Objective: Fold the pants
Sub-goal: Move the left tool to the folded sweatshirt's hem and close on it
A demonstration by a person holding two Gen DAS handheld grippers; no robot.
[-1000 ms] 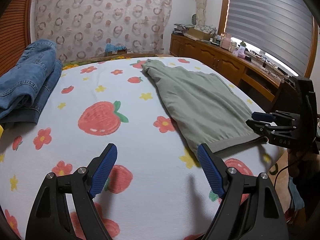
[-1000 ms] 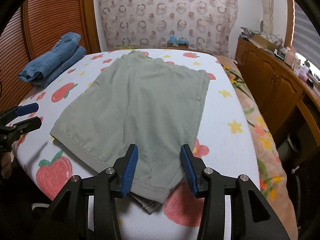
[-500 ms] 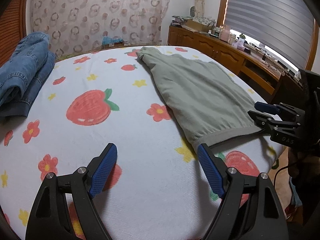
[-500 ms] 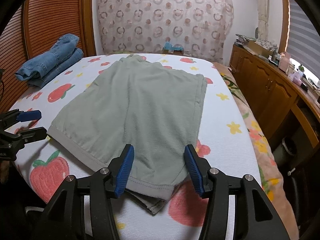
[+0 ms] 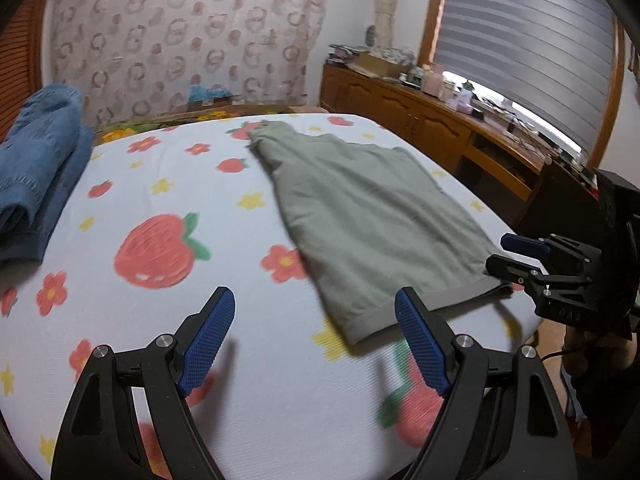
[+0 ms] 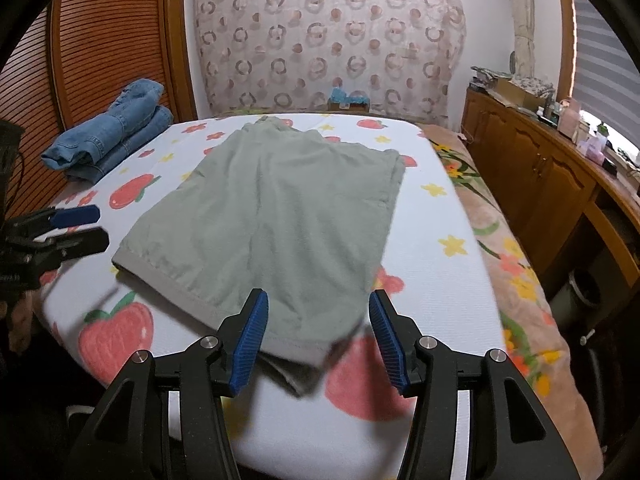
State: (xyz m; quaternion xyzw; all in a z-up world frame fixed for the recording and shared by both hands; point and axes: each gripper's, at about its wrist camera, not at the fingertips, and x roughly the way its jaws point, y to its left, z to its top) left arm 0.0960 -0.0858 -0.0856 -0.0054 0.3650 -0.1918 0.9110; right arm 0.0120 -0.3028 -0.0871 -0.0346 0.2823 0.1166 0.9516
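Note:
Grey-green pants (image 6: 280,208) lie flat, folded lengthwise, on a white sheet printed with strawberries (image 6: 432,216); they also show in the left wrist view (image 5: 368,208). My right gripper (image 6: 318,332) is open and empty, just above the near hem corner, its fingers either side of the cuff. My left gripper (image 5: 316,336) is open and empty above the sheet, near the left corner of the hem. Each gripper shows in the other's view: the right gripper (image 5: 516,256) and the left gripper (image 6: 86,228).
Folded blue jeans (image 6: 108,140) lie at the bed's far left, also in the left wrist view (image 5: 36,168). A wooden cabinet (image 6: 536,168) with clutter runs along the right. A curtain (image 6: 328,40) hangs behind the bed. A floral blanket (image 6: 516,280) borders the sheet.
Both grippers have moved forward toward the hem of the pants. The left one has shifted right toward the hem corner. Both stay open; the pants have not moved.

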